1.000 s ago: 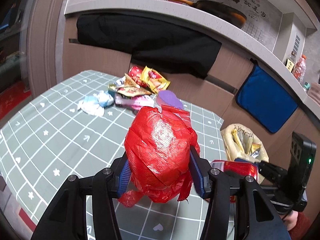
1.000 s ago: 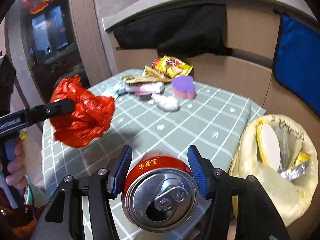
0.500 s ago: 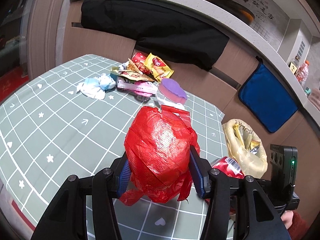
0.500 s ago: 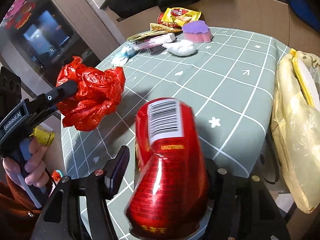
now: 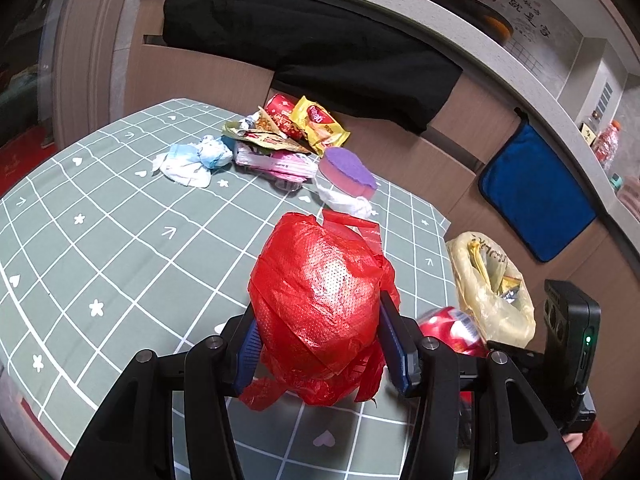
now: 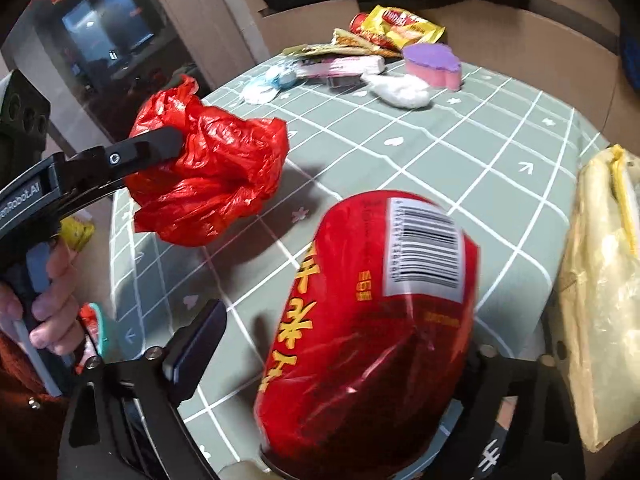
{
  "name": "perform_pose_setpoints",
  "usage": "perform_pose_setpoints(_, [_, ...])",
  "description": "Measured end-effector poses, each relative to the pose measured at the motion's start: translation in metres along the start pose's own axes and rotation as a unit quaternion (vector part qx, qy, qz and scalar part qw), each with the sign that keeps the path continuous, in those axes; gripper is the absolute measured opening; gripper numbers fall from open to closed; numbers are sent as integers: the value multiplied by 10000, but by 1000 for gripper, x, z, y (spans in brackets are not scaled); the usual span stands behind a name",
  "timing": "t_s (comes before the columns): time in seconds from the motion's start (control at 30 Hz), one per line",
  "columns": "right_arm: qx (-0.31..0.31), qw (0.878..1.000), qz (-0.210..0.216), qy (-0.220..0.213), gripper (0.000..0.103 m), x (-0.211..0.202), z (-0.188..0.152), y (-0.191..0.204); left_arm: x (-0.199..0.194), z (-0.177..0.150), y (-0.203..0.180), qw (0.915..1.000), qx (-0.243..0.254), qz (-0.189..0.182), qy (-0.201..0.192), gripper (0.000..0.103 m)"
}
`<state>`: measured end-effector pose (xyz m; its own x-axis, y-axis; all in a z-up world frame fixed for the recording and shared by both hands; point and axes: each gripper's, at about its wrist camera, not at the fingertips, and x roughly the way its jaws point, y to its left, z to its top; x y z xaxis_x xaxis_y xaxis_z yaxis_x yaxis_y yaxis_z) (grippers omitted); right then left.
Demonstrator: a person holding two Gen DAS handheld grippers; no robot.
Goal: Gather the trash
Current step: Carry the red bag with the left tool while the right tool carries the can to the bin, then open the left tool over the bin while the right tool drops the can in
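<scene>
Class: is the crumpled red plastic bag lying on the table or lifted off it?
Lifted: the red plastic bag hangs clamped in the left gripper, above the checked tablecloth.

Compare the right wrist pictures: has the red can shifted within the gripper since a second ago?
Yes. The red can has tipped from end-on to side-on, barcode showing, leaning away from the gripper's left finger.

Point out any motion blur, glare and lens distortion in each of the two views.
Left wrist view: the red plastic bag is sharp with a soft highlight, the red can is smeared, and the tablecloth grid bows from fisheye. Right wrist view: the can is blurred with glossy streaks near its lower end, while the yellow trash bag stretches at the edge.
</scene>
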<state>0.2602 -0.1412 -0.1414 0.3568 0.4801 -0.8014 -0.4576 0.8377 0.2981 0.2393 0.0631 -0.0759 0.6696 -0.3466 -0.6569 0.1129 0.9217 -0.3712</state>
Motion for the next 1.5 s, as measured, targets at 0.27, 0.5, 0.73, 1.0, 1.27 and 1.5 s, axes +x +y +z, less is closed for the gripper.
perform_pose_setpoints(0.27, [-266, 9926, -675, -971, 33, -36, 21, 4, -15, 13, -23, 9970, 429, 151, -629, 53])
perform_pose_setpoints(0.5, [-32, 9807, -865, -1752, 22, -88, 53, -11, -20, 35, -61, 9901, 957, 243, -999, 53])
perform_pose_setpoints(0.73, [-84, 9690, -1139, -2192, 22, -137, 56, -27, -11, 51, -106, 9877, 1177, -281, -990, 53])
perform_pose_setpoints(1.0, [417, 9528, -1721, -2467, 22, -192, 34, -81, 30, 57, -188, 9770, 1749, -856, -863, 53])
perform_pose_setpoints(1.27, [920, 9401, -2060, -2555, 23, -209, 19, -131, 95, 52, -239, 9699, 2027, -1318, -291, 53])
perform_pose_setpoints(1.5, [1439, 9395, -1994, -2385, 23, -193, 15, -181, 140, 52, -256, 9624, 2211, -1579, 73, 54])
